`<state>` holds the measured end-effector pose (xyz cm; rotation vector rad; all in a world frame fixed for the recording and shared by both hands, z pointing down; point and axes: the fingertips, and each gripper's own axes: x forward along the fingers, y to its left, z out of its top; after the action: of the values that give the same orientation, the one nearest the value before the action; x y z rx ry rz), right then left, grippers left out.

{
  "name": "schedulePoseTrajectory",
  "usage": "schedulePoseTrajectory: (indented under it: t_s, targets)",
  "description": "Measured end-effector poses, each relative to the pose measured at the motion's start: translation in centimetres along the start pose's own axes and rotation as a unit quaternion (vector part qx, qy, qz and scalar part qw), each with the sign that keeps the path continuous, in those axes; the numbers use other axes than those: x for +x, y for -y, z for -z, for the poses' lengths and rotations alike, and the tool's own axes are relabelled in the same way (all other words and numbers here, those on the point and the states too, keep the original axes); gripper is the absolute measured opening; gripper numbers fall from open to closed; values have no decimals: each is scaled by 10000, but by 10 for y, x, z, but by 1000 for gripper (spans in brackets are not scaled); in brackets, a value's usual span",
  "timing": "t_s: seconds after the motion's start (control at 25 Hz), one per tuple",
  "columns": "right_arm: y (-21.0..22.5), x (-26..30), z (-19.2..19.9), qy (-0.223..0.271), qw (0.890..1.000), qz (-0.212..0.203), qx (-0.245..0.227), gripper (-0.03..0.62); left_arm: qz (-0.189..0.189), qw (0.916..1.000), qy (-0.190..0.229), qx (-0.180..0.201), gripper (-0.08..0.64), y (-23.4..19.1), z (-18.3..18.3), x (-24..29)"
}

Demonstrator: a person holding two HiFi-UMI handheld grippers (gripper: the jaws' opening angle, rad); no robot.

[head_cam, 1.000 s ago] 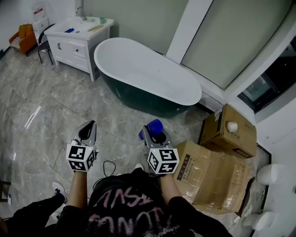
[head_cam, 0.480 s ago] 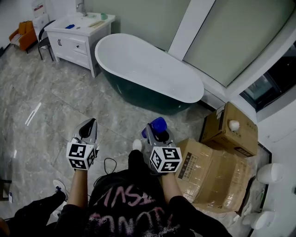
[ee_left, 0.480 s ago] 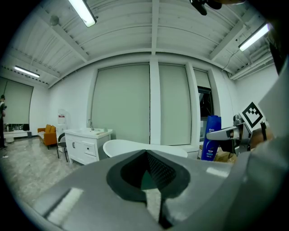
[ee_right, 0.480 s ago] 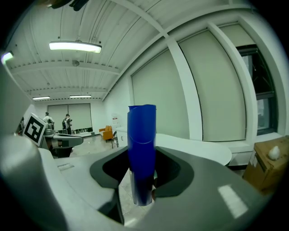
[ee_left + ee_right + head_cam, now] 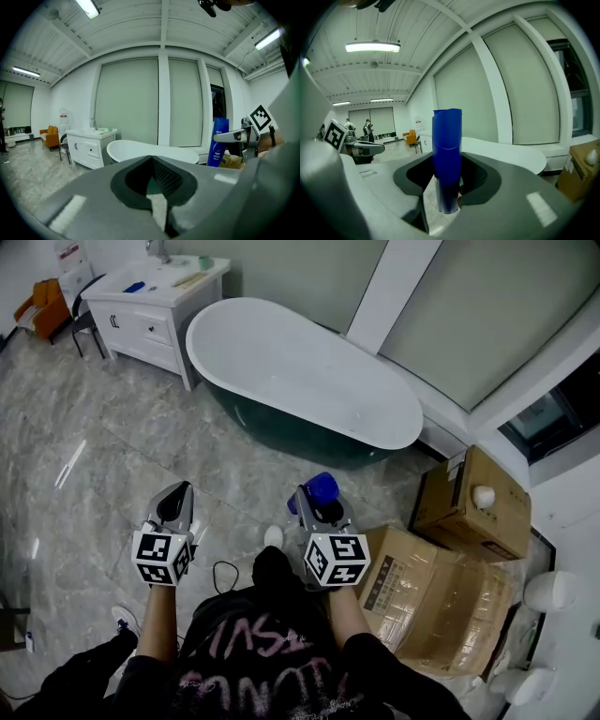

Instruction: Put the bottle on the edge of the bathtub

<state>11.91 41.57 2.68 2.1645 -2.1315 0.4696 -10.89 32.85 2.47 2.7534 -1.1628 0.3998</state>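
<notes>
A blue bottle (image 5: 446,154) stands upright between the jaws of my right gripper (image 5: 317,507), which is shut on it; its top shows in the head view as the blue bottle (image 5: 317,489), and the left gripper view shows the same bottle (image 5: 218,142) off to the right. My left gripper (image 5: 176,505) is shut with nothing in it. The white bathtub (image 5: 309,367) with its dark green outer shell lies ahead of both grippers, some way off across the marble floor. Its rim (image 5: 511,152) shows behind the bottle in the right gripper view.
A white vanity cabinet (image 5: 150,306) with a sink stands left of the tub. Cardboard boxes (image 5: 469,504) are stacked on the right, beside my right gripper. An orange chair (image 5: 42,310) stands far left. A black cable (image 5: 220,573) lies on the floor by my feet.
Both grippers have moved forward toward the bathtub, which now sits a little nearer and larger in the head view. The bottle stays in the right gripper.
</notes>
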Motion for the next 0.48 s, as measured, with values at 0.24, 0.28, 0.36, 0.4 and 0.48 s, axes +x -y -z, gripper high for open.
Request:
schedulePoseTrajectory:
  t_s: [0.24, 0.28, 0.36, 0.4, 0.48]
  targets:
    - [31, 59, -5, -165, 9998, -77, 20, 187, -71, 9992, -401, -59, 0, -20, 3, 58]
    - [36, 70, -7, -198, 9997, -108, 16, 187, -117, 9991, -395, -50, 0, -25, 0, 68]
    - [45, 94, -13, -247, 9995, -199, -3, 187, -211, 9991, -376, -21, 0, -36, -4, 89]
    - [48, 106, -16, -263, 9993, -254, -15, 187, -239, 9989, -403, -18, 0, -40, -6, 99]
    - [56, 130, -21, -293, 9989, -361, -32, 187, -278, 9984, -499, -30, 0, -46, -9, 117]
